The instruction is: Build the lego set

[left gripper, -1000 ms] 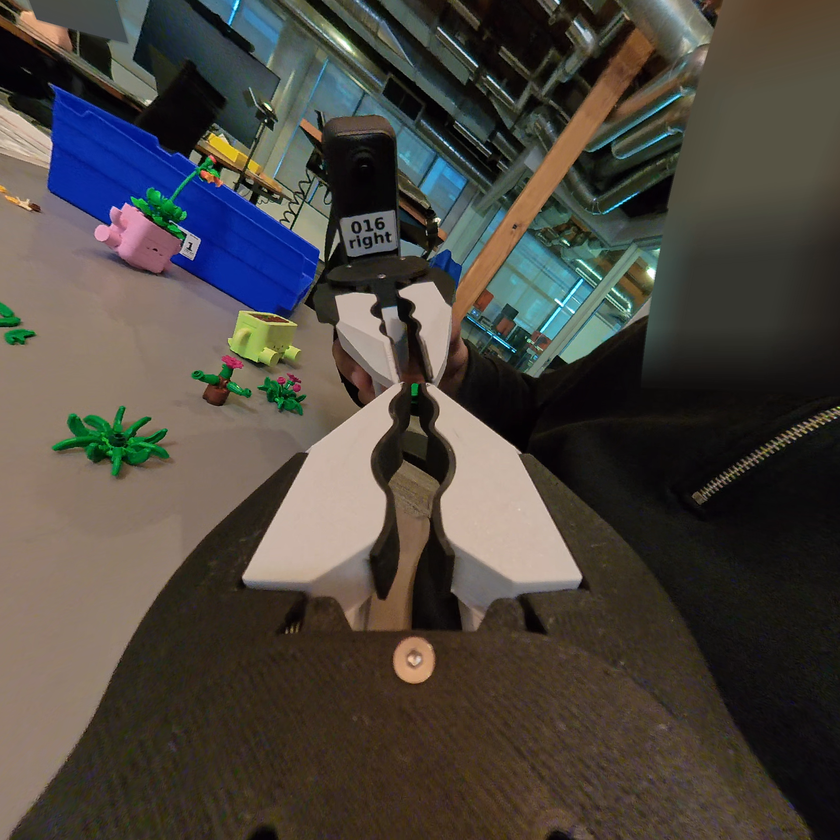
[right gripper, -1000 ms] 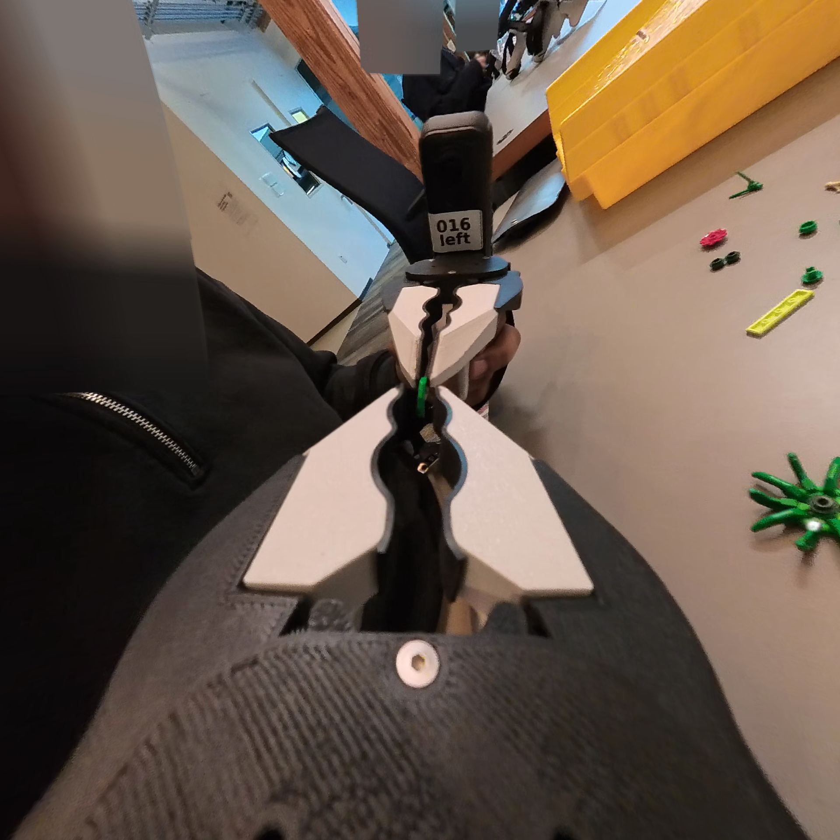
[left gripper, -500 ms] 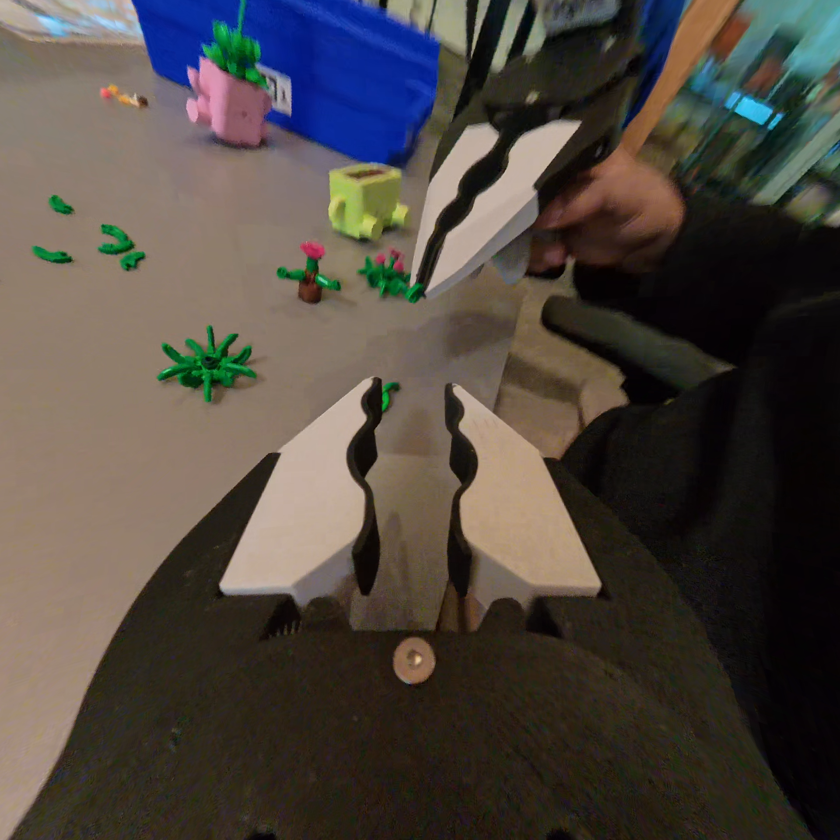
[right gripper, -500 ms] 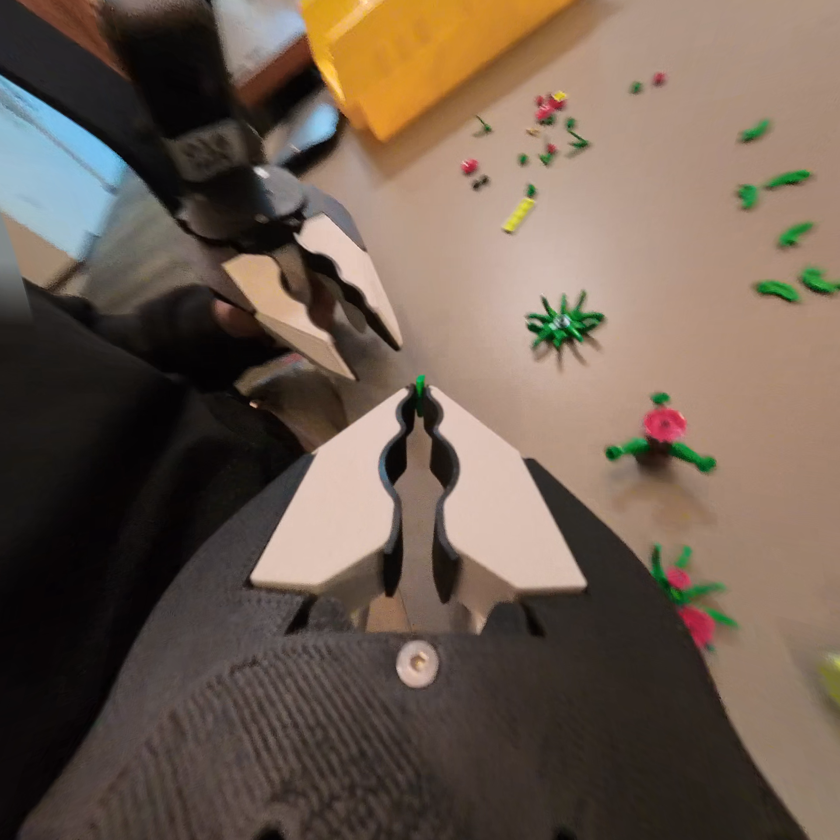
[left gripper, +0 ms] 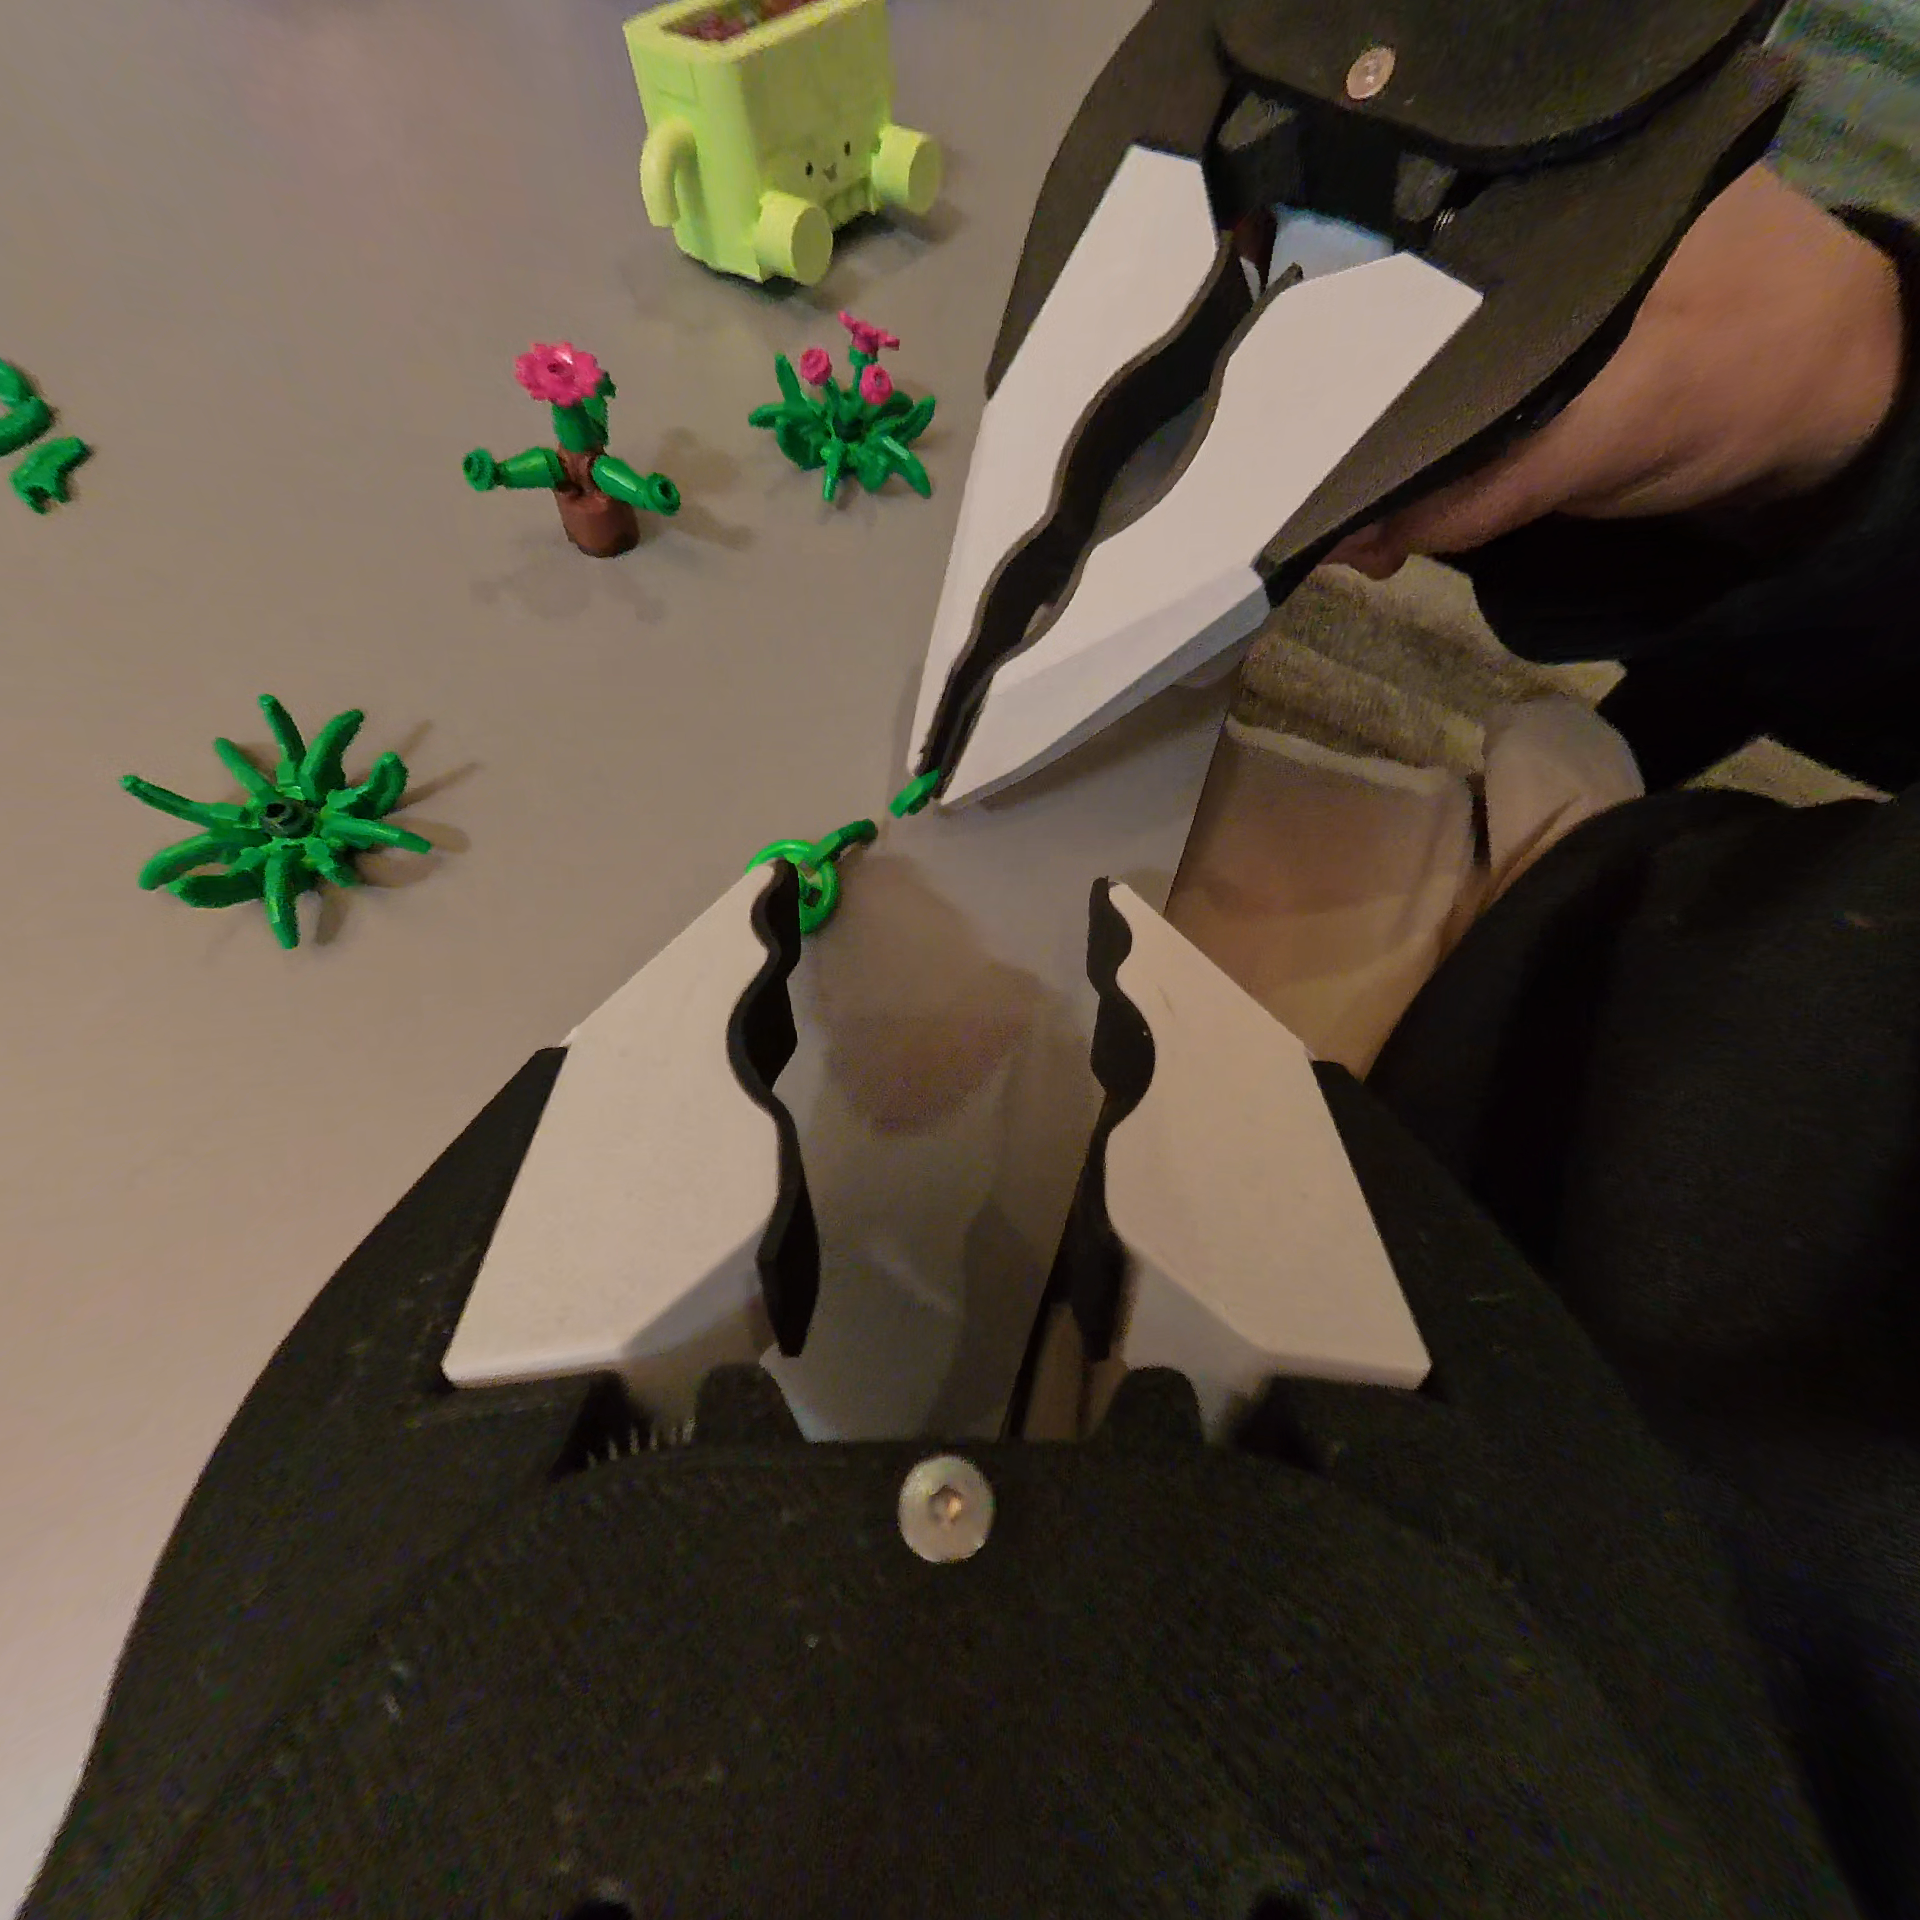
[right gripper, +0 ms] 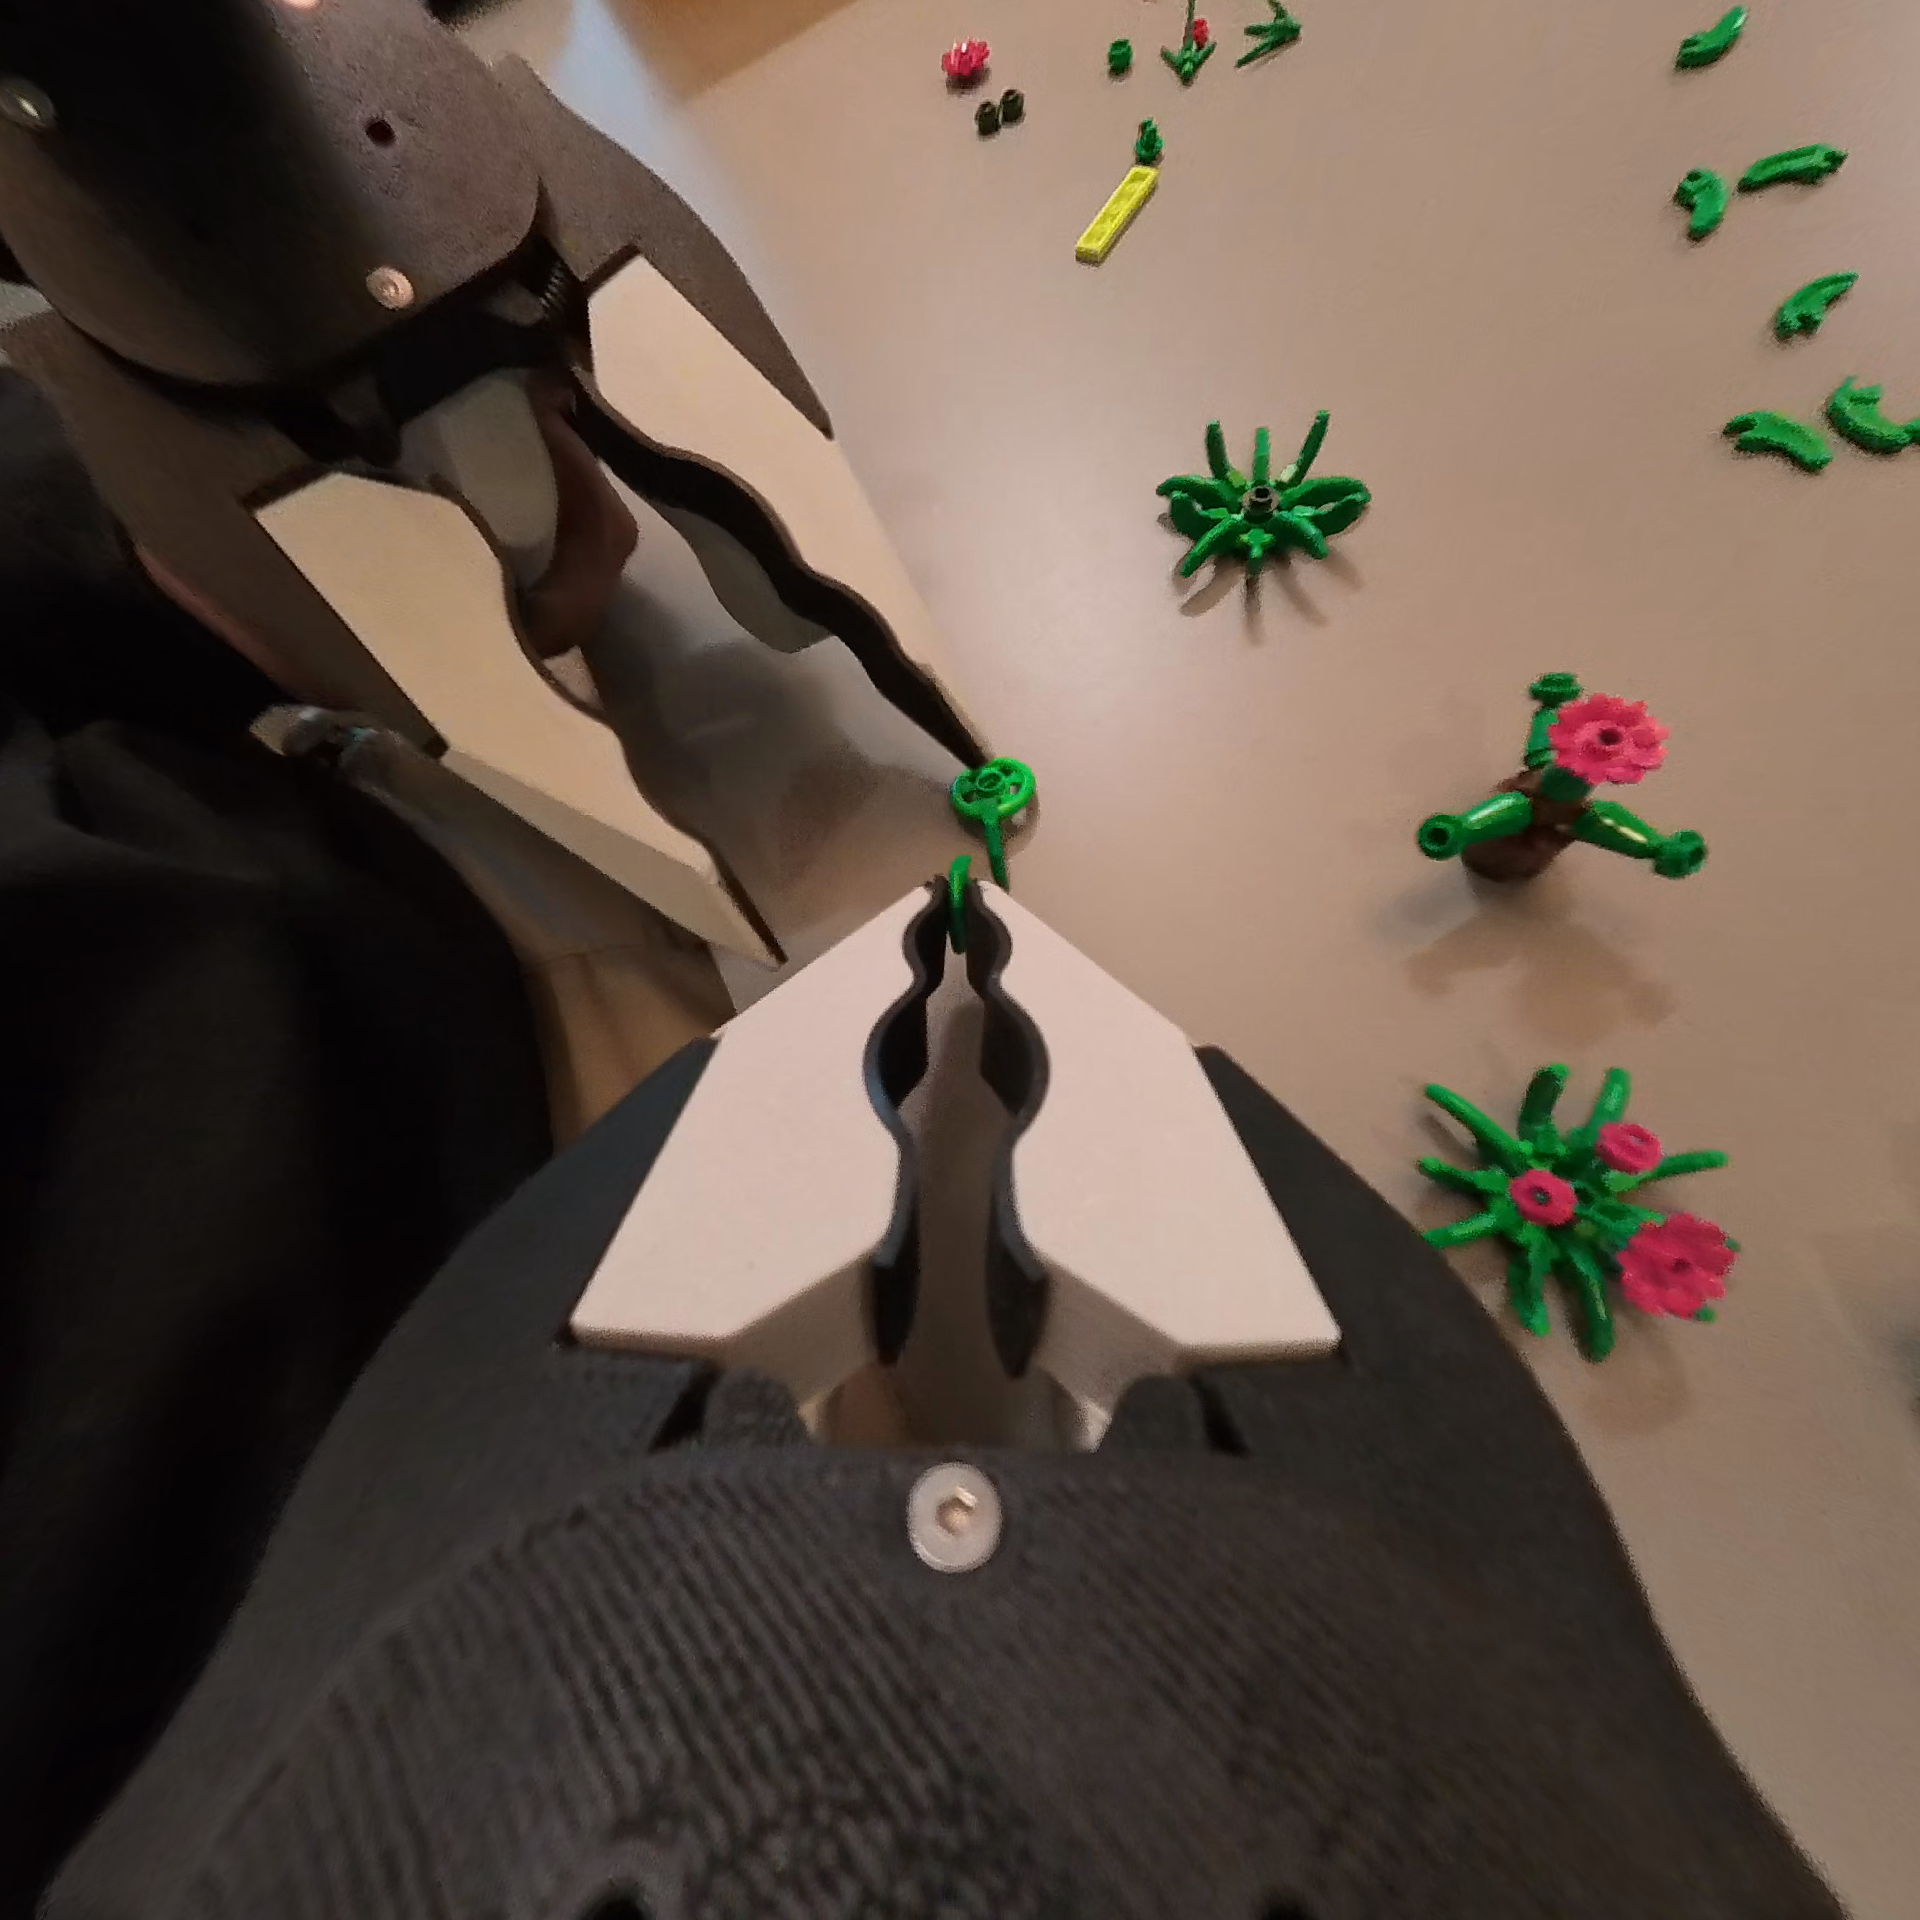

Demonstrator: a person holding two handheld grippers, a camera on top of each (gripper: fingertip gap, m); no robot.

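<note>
green lego stem (right gripper: 995, 800) on table (left gripper: 312, 1039) | left tongs (left gripper: 940, 894) spread, empty | right tongs (right gripper: 961, 904) pinch small green piece (right gripper: 956, 914)

Table (left gripper: 312, 1143): smooth matt grey, faint soft sheen near the grippers.
Left gripper (left gripper: 940, 904) body: black, rough, grainy layered texture like 3D-printed plastic; fingers (left gripper: 644, 1143) pale grey, matt, flat faces w/ black wavy inner pads. Screw (left gripper: 945, 1507) at base: bright metal, shiny.
Right gripper (right gripper: 956, 914): same finish, ribbed black shell, matt grey fingers, metal screw (right gripper: 954, 1527).
Lego parts: hard glossy plastic. Green ring piece (right gripper: 992, 795) shiny; green spiky plant (left gripper: 275, 821) w/ highlights; pink flower (right gripper: 1605, 740) less shiny; lime pot (left gripper: 779, 135) smooth, semi-gloss.
Sleeve (left gripper: 1714, 1039): dark cloth, matt.
</note>
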